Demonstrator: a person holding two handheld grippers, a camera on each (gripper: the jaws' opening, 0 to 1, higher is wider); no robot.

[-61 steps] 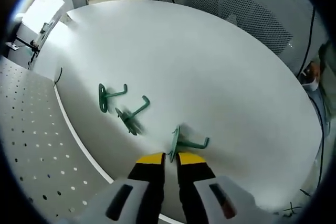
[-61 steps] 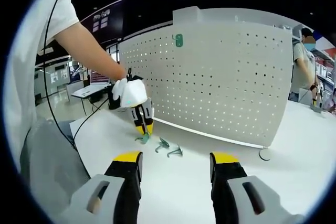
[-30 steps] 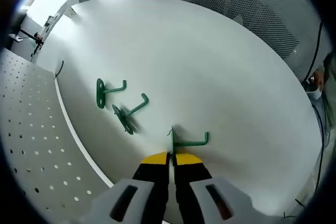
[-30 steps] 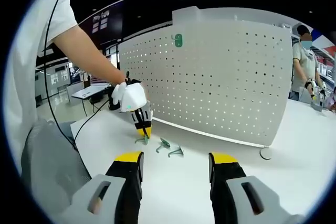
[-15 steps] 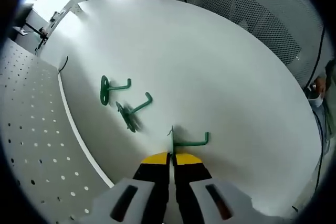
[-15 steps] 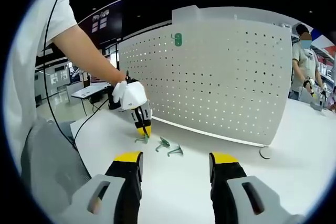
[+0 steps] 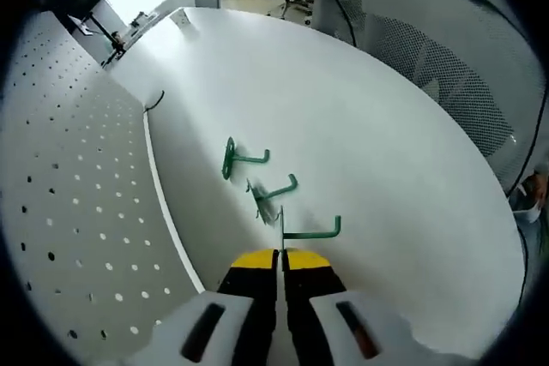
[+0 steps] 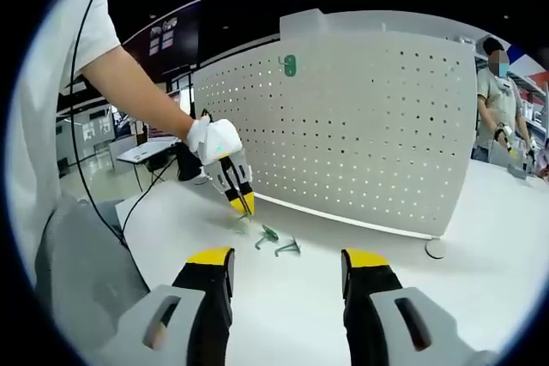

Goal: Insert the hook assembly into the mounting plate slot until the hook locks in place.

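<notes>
Green hook (image 7: 307, 231) is up off the white surface (image 7: 386, 169) now, pinched in the left claw (image 7: 280, 256), jaws clamped tight on its plate end. That's the lift made since a moment ago! Two more hooks (image 7: 257, 173) lie beside the pegboard (image 8: 360, 126), the target. Right claw (image 8: 287, 265) hangs wide apart, idle.

Two hooks (image 7: 257, 177) on table (image 7: 377, 160) before pegboard (image 8: 343, 126)

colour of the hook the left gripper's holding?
Green: a slim green metal hook, clearest in the left gripper view.
</notes>
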